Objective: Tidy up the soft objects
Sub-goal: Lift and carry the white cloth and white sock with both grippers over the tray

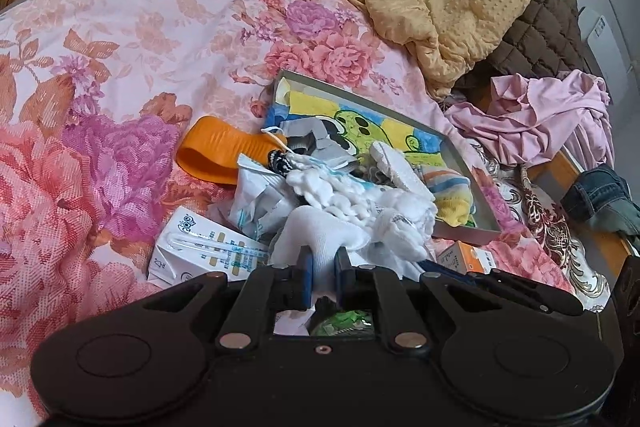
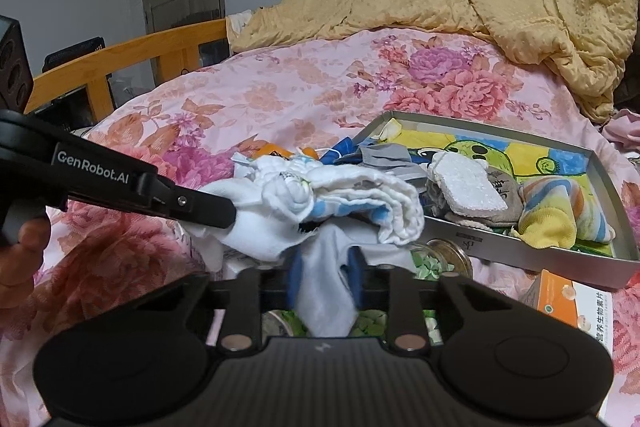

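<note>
Both grippers, L (image 1: 322,259) & R (image 2: 323,267), jaws clamped on white cloth (image 2: 320,203), bunched on bed beside tray (image 2: 552,255). Lift slow, together; watch for snagged wrappers.

Striped sock (image 2: 560,211) in tray (image 2: 520,255) (on bedspread (image 2: 280,83)), crumpled cloth (image 2: 360,199) left of it

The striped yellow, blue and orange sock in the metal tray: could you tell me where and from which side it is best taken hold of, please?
Grip the striped sock at its bunched yellow end, which bulges over the tray's near rim. Come from above and the near side: the tray walls block a low approach, and the grey pouch crowds its left.
</note>
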The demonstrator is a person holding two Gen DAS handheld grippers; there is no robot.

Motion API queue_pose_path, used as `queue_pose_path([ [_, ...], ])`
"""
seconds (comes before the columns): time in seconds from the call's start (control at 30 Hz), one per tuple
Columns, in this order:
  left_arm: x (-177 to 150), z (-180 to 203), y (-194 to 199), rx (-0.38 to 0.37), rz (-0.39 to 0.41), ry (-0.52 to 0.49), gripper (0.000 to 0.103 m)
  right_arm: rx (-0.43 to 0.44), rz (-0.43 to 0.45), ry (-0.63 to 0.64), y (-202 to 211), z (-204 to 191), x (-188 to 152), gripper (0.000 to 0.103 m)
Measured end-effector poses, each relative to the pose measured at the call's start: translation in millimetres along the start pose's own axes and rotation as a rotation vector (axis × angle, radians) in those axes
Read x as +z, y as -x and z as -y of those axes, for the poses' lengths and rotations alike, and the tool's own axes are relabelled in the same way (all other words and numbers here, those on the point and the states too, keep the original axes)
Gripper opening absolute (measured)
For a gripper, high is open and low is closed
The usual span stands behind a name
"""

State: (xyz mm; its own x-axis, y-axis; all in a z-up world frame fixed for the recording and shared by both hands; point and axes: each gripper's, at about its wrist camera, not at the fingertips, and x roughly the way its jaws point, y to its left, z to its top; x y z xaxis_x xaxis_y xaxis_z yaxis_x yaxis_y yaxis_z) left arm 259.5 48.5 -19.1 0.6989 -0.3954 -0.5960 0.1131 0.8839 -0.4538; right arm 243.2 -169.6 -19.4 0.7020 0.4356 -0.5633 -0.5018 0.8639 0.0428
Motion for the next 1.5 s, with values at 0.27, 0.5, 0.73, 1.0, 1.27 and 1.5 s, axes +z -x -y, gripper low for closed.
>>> queue_pose_path([
  [0.27, -9, 10, 8, -0.008, -0.020, -0.045, 0.010, -0.096, -0.047, 0.055, 18, -12, -5, 0.002],
  [0.5, -16, 20, 25, -0.016, -0.026, -0.089, 0.010, -0.220, -0.085, 0.131, 38, -26, -17, 0.001],
  [0.73, -18, 30, 51, -0.013, 0.021, -0.106, 0.010, -0.382, -0.017, 0.266, 67, -47, -25, 0.001],
  [1.0, -17, 42, 76, -0.031, 0.083, -0.106, 0.010, -0.466, 0.120, 0.258, 100, -55, -18, 0.001],
  [1.27, -11, 47, 91, -0.053, 0.126, -0.073, 0.010, -0.513, 0.199, 0.231, 129, -53, 2, 0.001],
  [1.5, -4, 54, 103, -0.081, 0.165, -0.052, 0.010, -0.529, 0.231, 0.322, 154, -63, 36, 0.001],
])
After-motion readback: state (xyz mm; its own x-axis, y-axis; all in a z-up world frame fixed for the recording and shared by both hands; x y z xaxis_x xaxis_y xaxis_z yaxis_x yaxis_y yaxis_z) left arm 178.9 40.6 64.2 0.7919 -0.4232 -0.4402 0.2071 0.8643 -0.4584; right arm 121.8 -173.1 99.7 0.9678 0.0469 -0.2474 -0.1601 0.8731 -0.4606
